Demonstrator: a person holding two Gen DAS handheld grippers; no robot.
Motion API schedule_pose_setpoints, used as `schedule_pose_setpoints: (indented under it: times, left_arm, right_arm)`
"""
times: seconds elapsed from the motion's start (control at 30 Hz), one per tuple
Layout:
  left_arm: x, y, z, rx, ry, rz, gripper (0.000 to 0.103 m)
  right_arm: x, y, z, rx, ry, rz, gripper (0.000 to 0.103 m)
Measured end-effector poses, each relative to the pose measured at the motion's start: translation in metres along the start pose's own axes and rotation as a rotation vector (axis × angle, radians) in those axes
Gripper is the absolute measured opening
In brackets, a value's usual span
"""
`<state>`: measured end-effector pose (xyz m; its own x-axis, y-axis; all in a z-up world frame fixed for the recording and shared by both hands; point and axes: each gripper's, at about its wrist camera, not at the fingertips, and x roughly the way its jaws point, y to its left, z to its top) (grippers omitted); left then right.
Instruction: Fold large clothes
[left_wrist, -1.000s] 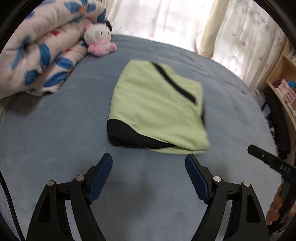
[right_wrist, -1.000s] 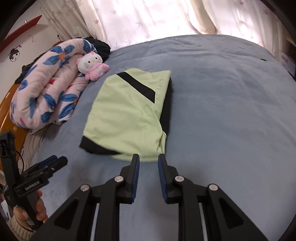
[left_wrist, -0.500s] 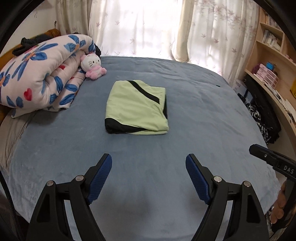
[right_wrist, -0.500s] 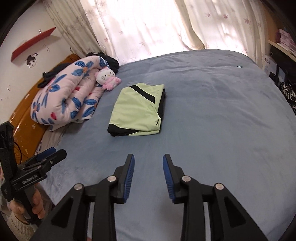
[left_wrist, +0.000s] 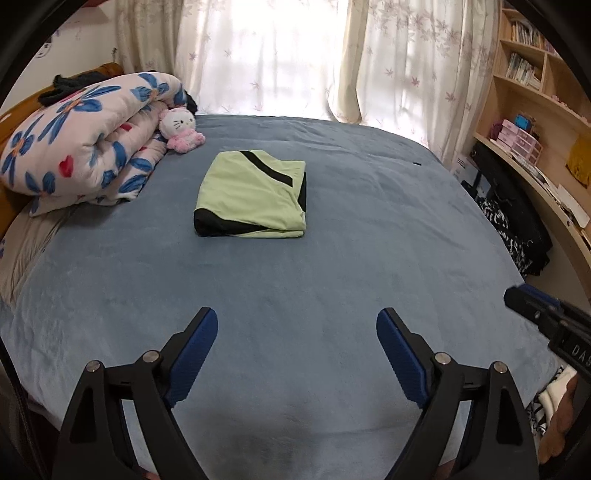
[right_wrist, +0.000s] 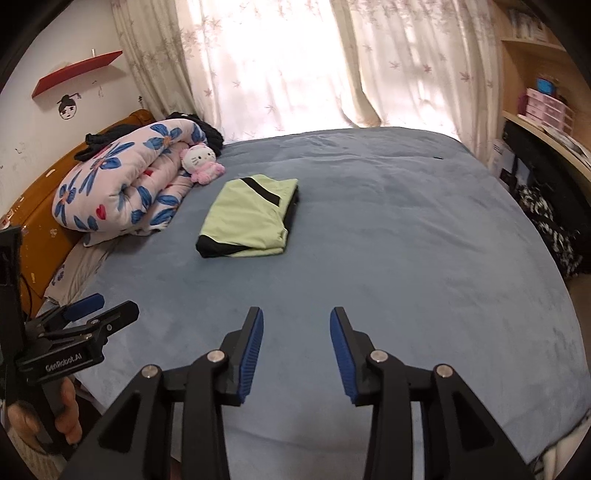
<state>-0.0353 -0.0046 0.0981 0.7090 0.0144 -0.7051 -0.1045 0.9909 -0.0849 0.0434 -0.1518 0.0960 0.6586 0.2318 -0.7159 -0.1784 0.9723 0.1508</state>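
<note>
A light green garment with black trim (left_wrist: 251, 195) (right_wrist: 249, 218) lies folded into a neat rectangle on the blue bed (left_wrist: 295, 295) (right_wrist: 406, 240), left of its middle. My left gripper (left_wrist: 297, 325) hangs over the near part of the bed, well back from the garment, its jaws opening wide with nothing between them. My right gripper (right_wrist: 297, 325) is also far short of the garment, jaws opening and about half apart, with only bedspread behind them. Each gripper appears at the edge of the other's view, held by a hand.
A rolled floral quilt (left_wrist: 81, 144) (right_wrist: 129, 184) and a white and pink plush toy (left_wrist: 181, 129) (right_wrist: 201, 162) lie at the bed's left end. Curtains (left_wrist: 295, 55) hang behind the bed. Wooden shelves (left_wrist: 535, 110) and dark clothes (left_wrist: 517, 221) stand on the right.
Both grippers have drawn back and risen from the folded garment, which now looks small and far. The right jaws have spread from nearly shut to half apart; the left widened slightly.
</note>
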Motion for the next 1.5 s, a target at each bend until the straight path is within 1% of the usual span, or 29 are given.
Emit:
schedule_pose_setpoints:
  times: [0.07,0.17,0.23,0.3,0.4,0.43,0.57,0.73,0.83,0.93,1.1,1.5]
  left_arm:
    - [-0.004,-0.005,-0.013,-0.018,-0.011,0.014,0.087]
    - [-0.008,-0.014,-0.028,-0.028,-0.014,0.032,0.087]
    - [-0.008,-0.019,-0.038,-0.035,-0.01,0.026,0.087]
    - [-0.005,-0.024,-0.046,-0.038,-0.002,0.043,0.088]
    - [0.002,-0.032,-0.056,-0.02,0.008,0.066,0.088]
    - [0.006,-0.035,-0.06,-0.009,0.017,0.073,0.088]
    - [0.017,-0.046,-0.068,0.029,0.042,0.076,0.088]
    - [0.025,-0.05,-0.073,0.045,0.066,0.079,0.088]
    - [0.028,-0.052,-0.075,0.056,0.072,0.091,0.088]
    - [0.03,-0.053,-0.076,0.051,0.083,0.082,0.088]
    - [0.029,-0.057,-0.078,0.063,0.069,0.11,0.088]
    - [0.023,-0.059,-0.079,0.07,0.052,0.124,0.088]
  right_arm:
    - [-0.002,-0.003,-0.018,0.008,-0.003,-0.03,0.043]
    - [-0.005,-0.006,-0.039,0.026,-0.008,-0.05,0.048]
    - [-0.006,-0.007,-0.05,0.047,-0.009,-0.044,0.052]
    - [-0.008,-0.007,-0.06,0.063,-0.014,-0.022,0.057]
    - [-0.006,-0.002,-0.072,0.045,-0.019,-0.034,0.059]
    - [-0.005,-0.002,-0.074,0.034,-0.019,-0.055,0.059]
    - [0.003,-0.005,-0.077,0.034,-0.019,-0.098,0.06]
    - [0.016,-0.012,-0.081,0.06,0.015,-0.088,0.06]
    - [0.022,-0.012,-0.084,0.052,0.03,-0.087,0.06]
    - [0.025,-0.01,-0.087,0.039,0.043,-0.077,0.06]
    - [0.026,-0.008,-0.089,0.037,0.046,-0.069,0.06]
    - [0.021,-0.007,-0.088,0.036,0.031,-0.068,0.06]
